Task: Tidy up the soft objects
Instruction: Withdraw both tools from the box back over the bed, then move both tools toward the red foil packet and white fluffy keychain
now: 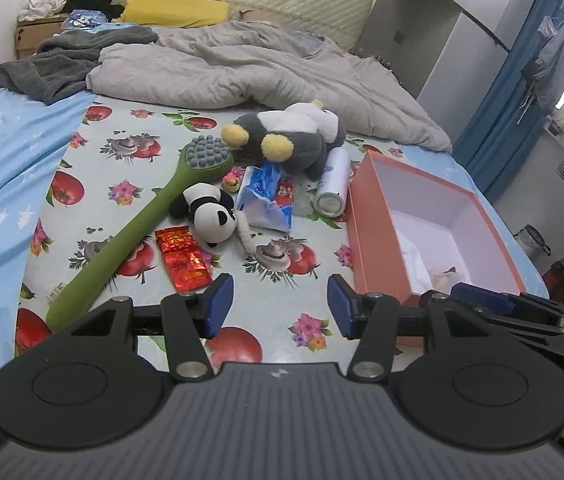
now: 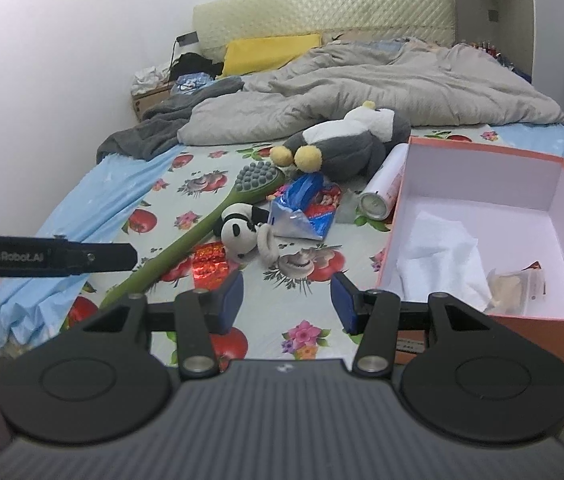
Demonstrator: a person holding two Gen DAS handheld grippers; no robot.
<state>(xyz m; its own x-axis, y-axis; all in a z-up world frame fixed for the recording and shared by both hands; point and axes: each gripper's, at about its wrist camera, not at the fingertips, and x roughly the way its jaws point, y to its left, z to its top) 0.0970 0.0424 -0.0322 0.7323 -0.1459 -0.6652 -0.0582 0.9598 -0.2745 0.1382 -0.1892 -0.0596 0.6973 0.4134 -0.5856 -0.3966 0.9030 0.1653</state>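
1. The bed (image 1: pixel 130 184) carried a flowered sheet, with a rumpled grey quilt (image 1: pixel 242 68) behind.
2. The orange box (image 2: pixel 481 208) held white paper (image 2: pixel 437 256).
3. Panda toy (image 1: pixel 210 216) and penguin toy (image 1: pixel 282 136) lay left of it.
4. Left claw (image 1: pixel 280 304) and right claw (image 2: pixel 286 300) gaped wide, empty.

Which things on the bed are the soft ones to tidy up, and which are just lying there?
For the job: panda plush, grey penguin plush, orange box.

Just lying about: green brush, spray can, red foil packet, blue tissue pack, grey duvet.

Panda plush (image 2: pixel 238 232), penguin plush (image 2: pixel 345 148), open pink box (image 2: pixel 477 148), floral sheet (image 2: pixel 274 312)
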